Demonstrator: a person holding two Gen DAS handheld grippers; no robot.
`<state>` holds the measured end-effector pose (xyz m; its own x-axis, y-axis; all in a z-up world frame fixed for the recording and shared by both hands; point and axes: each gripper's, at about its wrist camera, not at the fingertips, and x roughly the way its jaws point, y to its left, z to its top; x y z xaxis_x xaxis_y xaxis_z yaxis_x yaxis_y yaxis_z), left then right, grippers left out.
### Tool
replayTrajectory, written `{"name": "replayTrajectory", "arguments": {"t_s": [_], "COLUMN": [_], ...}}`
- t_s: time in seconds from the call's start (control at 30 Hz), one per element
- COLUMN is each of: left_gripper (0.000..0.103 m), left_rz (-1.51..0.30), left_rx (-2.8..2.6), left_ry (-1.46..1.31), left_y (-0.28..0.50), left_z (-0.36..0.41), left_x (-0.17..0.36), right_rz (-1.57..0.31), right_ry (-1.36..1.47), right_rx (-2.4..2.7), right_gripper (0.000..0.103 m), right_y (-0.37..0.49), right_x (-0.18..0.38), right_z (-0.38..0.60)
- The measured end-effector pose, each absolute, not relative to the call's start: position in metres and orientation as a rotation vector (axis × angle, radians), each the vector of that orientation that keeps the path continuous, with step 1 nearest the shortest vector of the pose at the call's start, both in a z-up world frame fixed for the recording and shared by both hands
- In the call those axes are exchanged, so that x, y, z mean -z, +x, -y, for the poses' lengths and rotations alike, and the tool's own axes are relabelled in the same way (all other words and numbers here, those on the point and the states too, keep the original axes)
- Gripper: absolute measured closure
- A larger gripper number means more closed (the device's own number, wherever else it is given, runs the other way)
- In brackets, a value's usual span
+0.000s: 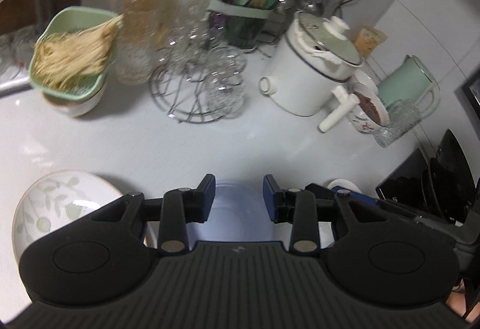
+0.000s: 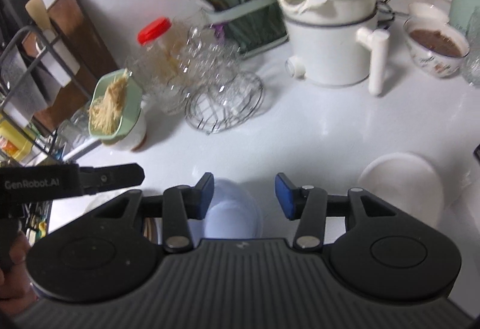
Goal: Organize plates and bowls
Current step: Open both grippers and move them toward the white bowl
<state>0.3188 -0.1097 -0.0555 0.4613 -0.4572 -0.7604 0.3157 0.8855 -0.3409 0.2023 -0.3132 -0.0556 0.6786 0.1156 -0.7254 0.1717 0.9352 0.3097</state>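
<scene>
A pale blue translucent bowl (image 1: pixel 237 215) sits on the white counter under my left gripper (image 1: pixel 239 197), whose jaws are open and empty on either side of it. A plate with green leaf print (image 1: pixel 57 206) lies to its left. In the right wrist view the same blue bowl (image 2: pixel 232 218) lies below my right gripper (image 2: pixel 244 194), which is open and empty. A white plate or bowl (image 2: pixel 405 185) lies to the right. The left gripper's body (image 2: pixel 72 179) shows at the left edge.
At the back stand a white pot with lid (image 2: pixel 330 29), a wire rack of glass cups (image 2: pixel 222 89), a red-capped jar (image 2: pixel 156 38), a green colander of noodles on a bowl (image 2: pixel 115 107), a utensil holder (image 2: pixel 249 17) and a bowl of brown food (image 2: pixel 435 44).
</scene>
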Motion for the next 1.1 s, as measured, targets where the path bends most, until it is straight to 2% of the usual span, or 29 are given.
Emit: {"name": "replayTrajectory", "arguments": {"t_s": [0.5,1.1], "left_gripper": [0.063,0.063], "left_rz": [-0.947,-0.951], "left_rx": [0.613,0.698], "left_ry": [-0.086,-0.021], "left_y": [0.313,0.326], "left_z": [0.163,0.208], "left_x": [0.053,0.055], "right_rz": [-0.736,-0.688], "right_ry": [0.364,0.35], "right_rx": [0.18,0.287], "right_gripper": [0.054,0.054], "right_y": [0.165,0.165], "right_x": [0.045,0.045], "right_z": [0.352,0.383]}}
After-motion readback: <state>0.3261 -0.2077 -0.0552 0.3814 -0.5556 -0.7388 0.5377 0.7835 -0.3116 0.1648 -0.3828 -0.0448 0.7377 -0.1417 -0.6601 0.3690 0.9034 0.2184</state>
